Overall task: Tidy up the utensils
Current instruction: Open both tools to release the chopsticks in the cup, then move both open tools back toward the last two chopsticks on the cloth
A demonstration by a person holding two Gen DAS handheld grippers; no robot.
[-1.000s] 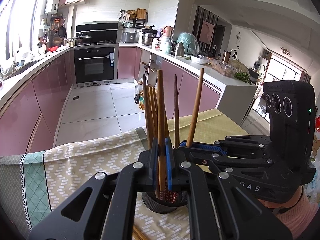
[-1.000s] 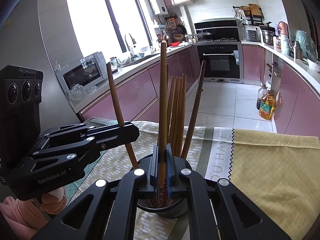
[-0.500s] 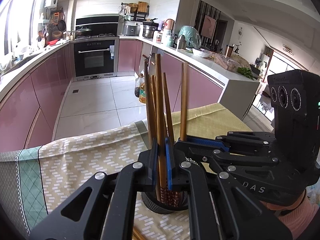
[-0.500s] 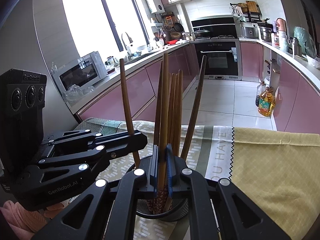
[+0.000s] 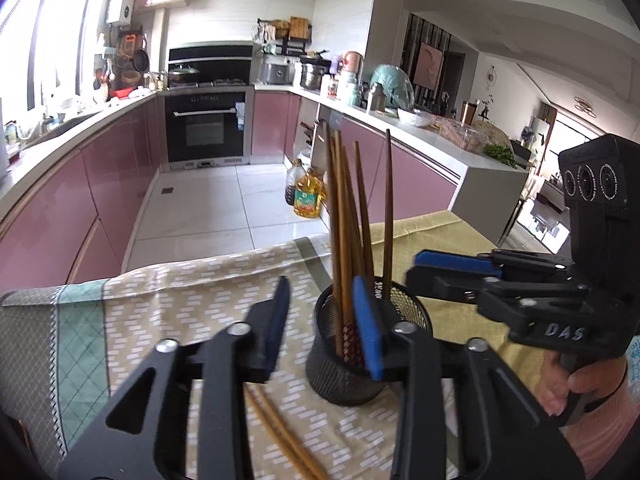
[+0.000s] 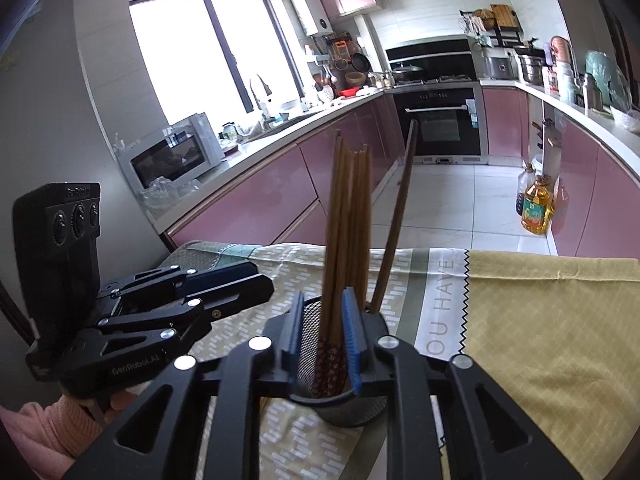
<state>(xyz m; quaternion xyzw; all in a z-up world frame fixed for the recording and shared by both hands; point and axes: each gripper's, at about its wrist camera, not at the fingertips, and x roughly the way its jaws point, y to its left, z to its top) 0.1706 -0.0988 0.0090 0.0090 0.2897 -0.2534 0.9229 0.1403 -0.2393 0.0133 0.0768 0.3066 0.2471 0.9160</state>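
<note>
Both grippers gripped a chopstick a second ago; now the chopsticks [image 5: 344, 240] have dropped into the mesh cup [image 5: 344, 376] and the jaws are opening. The left gripper [image 5: 322, 320] has also shifted a little to the side, so the cup now shows behind its right finger and not between the two.

These chopsticks are long, thin and brown, with a red patterned part at the lower end. They stand bundled in the black round cup, leaning slightly, and one darker stick [image 6: 396, 224] tilts away from the others to the right. The cup stands on a cloth [image 6: 240, 332] with a pale brick pattern, which covers the table near the middle, beside a yellow cloth [image 6: 552, 320]. Two more chopsticks [image 5: 280, 436] lie flat on the cloth in front of the cup, under the left gripper.

Nothing is pressed between the blue pads [image 5: 366, 328] of the left gripper; they stand clearly apart and empty. In the right gripper [image 6: 322, 324] the gap is narrower, and the bundle of sticks rises between the pads, but the pads seem not to press on it.

Each gripper points forward and a bit downward at the cup, the two coming from opposite sides. A hand [image 5: 572, 380] in a pink sleeve holds the handle of the right gripper from below.
</note>
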